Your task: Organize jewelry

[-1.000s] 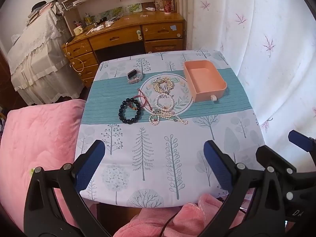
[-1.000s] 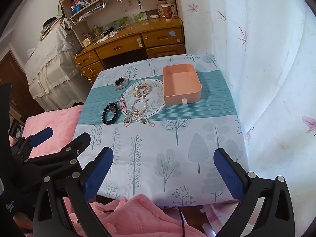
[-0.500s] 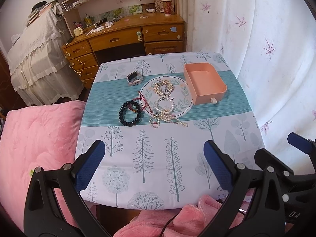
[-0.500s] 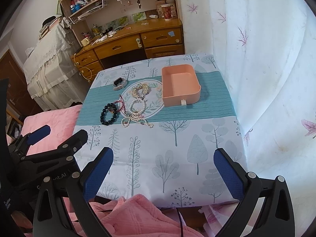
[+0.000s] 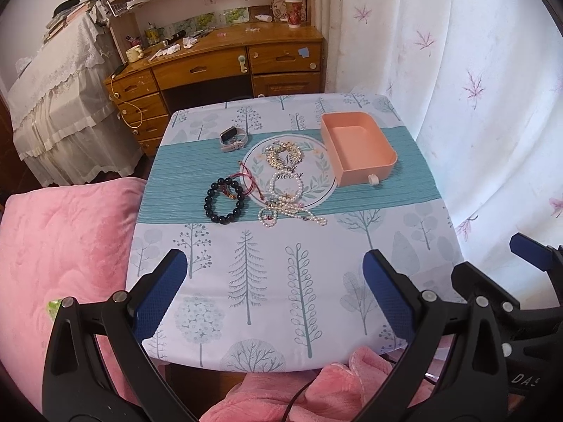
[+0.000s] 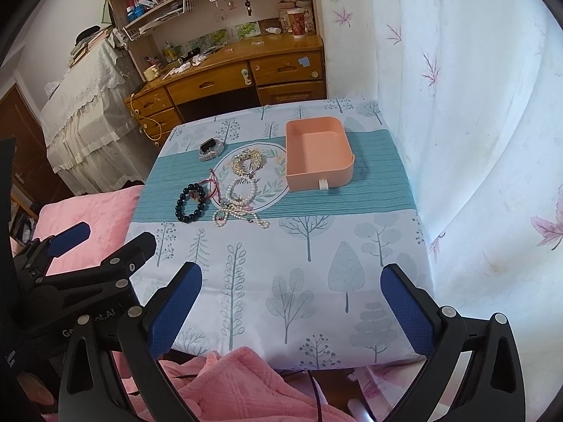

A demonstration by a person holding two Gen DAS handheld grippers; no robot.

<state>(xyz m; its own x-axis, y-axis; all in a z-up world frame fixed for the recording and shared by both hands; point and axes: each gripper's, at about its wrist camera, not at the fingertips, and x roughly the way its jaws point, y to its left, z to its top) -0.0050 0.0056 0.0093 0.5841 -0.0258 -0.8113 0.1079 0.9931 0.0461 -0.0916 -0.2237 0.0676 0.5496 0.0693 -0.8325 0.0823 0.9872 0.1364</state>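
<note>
A pink open box (image 5: 359, 149) (image 6: 318, 154) stands at the right of the table's teal band. Left of it lie a gold chain bracelet (image 5: 283, 154) (image 6: 247, 161), a pearl bracelet (image 5: 286, 186) (image 6: 241, 190), a tangled pearl necklace (image 5: 292, 212) (image 6: 241, 215), a red cord bracelet (image 5: 246, 181), a dark bead bracelet (image 5: 224, 201) (image 6: 190, 203) and a smartwatch (image 5: 232, 138) (image 6: 210, 148). My left gripper (image 5: 271, 285) (image 6: 102, 246) and right gripper (image 6: 290, 299) are open, empty, above the table's near edge.
The small table has a tree-print cloth (image 5: 267, 281). A pink quilt (image 5: 63, 246) lies to the left and below the near edge. A white curtain (image 5: 475, 88) hangs at the right. A wooden desk (image 5: 218, 66) stands behind.
Both grippers have shifted only slightly; the view has risen a little. The jewelry and box have not moved.
</note>
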